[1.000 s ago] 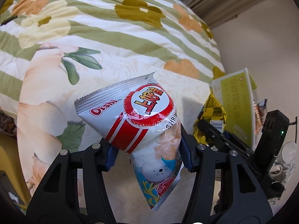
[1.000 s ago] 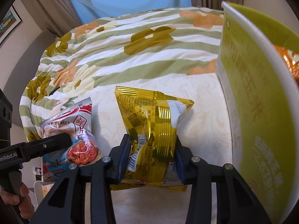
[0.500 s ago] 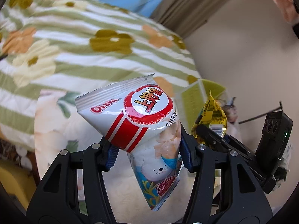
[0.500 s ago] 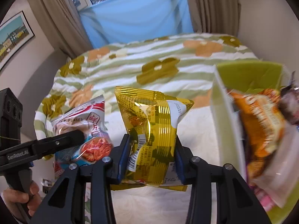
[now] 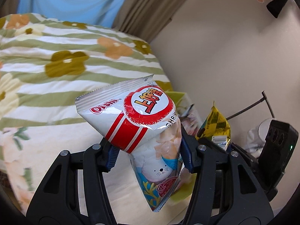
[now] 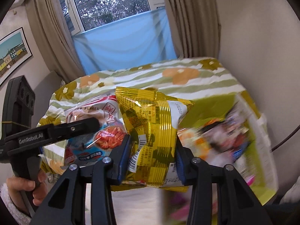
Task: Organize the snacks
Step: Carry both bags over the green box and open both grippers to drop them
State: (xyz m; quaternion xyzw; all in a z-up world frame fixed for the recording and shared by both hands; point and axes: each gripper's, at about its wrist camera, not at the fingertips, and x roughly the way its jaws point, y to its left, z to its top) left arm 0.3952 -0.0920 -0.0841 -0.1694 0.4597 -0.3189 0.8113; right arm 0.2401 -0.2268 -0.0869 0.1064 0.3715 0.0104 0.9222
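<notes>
My left gripper (image 5: 150, 157) is shut on a white and red Oishi shrimp-flakes bag (image 5: 142, 123) and holds it in the air above the bed. My right gripper (image 6: 150, 157) is shut on a gold foil snack bag (image 6: 151, 131), also held up. The gold bag (image 5: 217, 125) shows to the right in the left wrist view, and the shrimp bag (image 6: 97, 129) to the left in the right wrist view. A green box (image 6: 234, 131) with several snack packs stands to the right below the gold bag, blurred.
A bed with a green-striped flowered quilt (image 5: 56, 71) lies below both grippers. A beige wall (image 5: 225, 56) rises on the right, with curtains (image 6: 191, 18) and a window (image 6: 112, 3) behind the bed. A framed picture (image 6: 13, 52) hangs on the left wall.
Both grippers have lifted with their bags and tilted upward. The green box, at first seen from its side, now shows its open top with snacks inside.
</notes>
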